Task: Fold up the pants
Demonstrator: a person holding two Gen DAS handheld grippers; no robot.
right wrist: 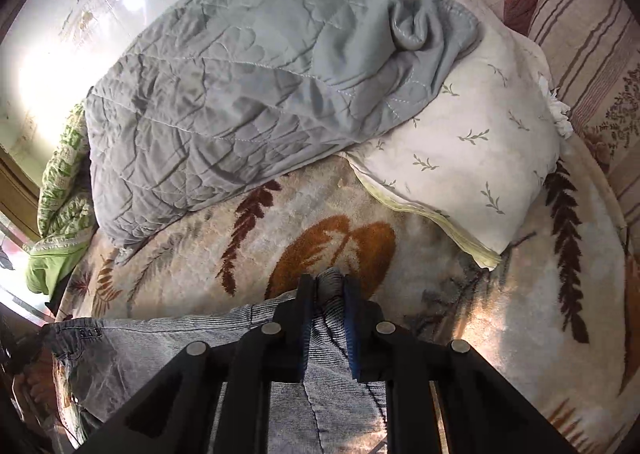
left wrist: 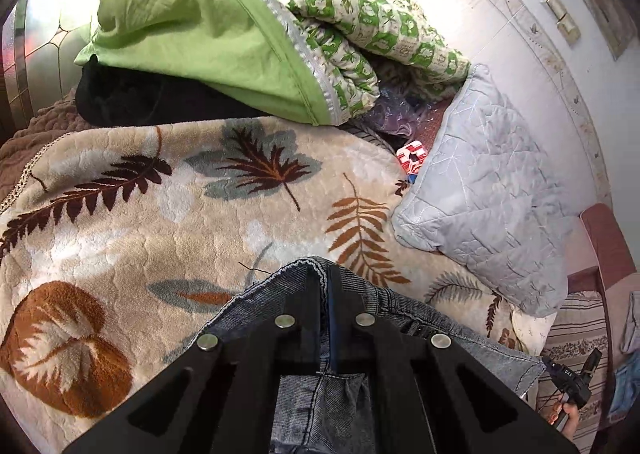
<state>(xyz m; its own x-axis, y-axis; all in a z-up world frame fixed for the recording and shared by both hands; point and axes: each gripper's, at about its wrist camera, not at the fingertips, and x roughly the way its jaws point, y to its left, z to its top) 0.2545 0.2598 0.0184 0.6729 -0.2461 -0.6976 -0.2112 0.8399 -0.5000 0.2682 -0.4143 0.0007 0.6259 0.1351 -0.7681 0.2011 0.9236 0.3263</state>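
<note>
The jeans (left wrist: 320, 394) are pinched by the left gripper (left wrist: 323, 274) and right gripper (right wrist: 327, 282), fingers narrowed on denim. A fold seems underway over the leaf-print blanket (left wrist: 140, 213); level, matched carrying is called for next.

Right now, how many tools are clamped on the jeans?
2. The left tool pinches a frayed hem edge of the jeans over the leaf blanket. The right tool grips a bunched fold of the same denim. No others visible.

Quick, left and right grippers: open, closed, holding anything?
Left gripper: closed on the jeans, pinching an edge.
Right gripper: closed on a bunched fold of the jeans.
</note>
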